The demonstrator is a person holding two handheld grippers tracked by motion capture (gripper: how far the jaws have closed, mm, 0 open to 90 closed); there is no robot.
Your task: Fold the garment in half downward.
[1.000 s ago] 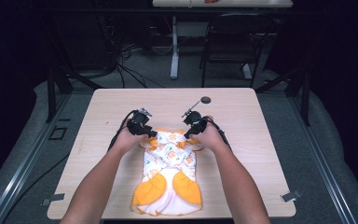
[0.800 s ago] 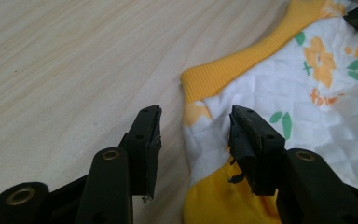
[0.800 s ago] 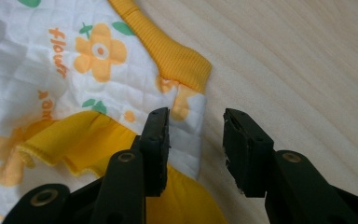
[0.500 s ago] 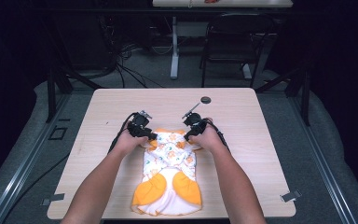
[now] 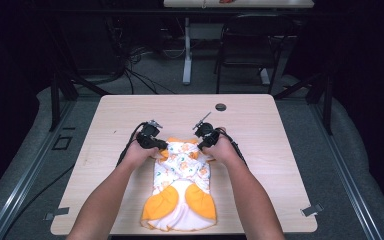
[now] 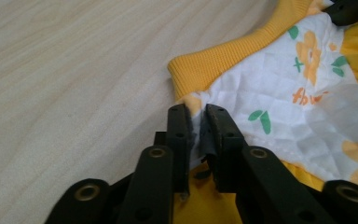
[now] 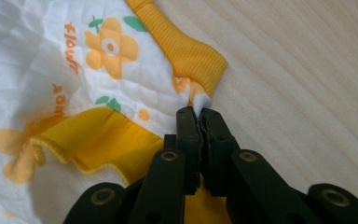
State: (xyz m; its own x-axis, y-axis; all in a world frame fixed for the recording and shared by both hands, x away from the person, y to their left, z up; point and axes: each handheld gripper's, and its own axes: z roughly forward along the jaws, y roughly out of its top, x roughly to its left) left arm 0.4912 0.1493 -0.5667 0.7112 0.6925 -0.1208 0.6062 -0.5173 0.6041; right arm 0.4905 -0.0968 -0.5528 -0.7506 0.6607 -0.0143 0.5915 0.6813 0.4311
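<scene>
High view: my left gripper (image 5: 152, 141) and right gripper (image 5: 206, 136) sit at the far corners of a small quilted garment (image 5: 180, 185), white with orange flowers and yellow ribbed trim, lying flat on the near middle of the pale wood-grain desk (image 5: 280, 150). The left gripper view shows what that one cannot: my fingers (image 6: 179, 135) have just closed, pinching white fabric beside the ribbed cuff. In the right gripper view my fingers (image 7: 189, 135) clamp cloth likewise. A dark round grommet (image 5: 221, 107) lies farther back.
</scene>
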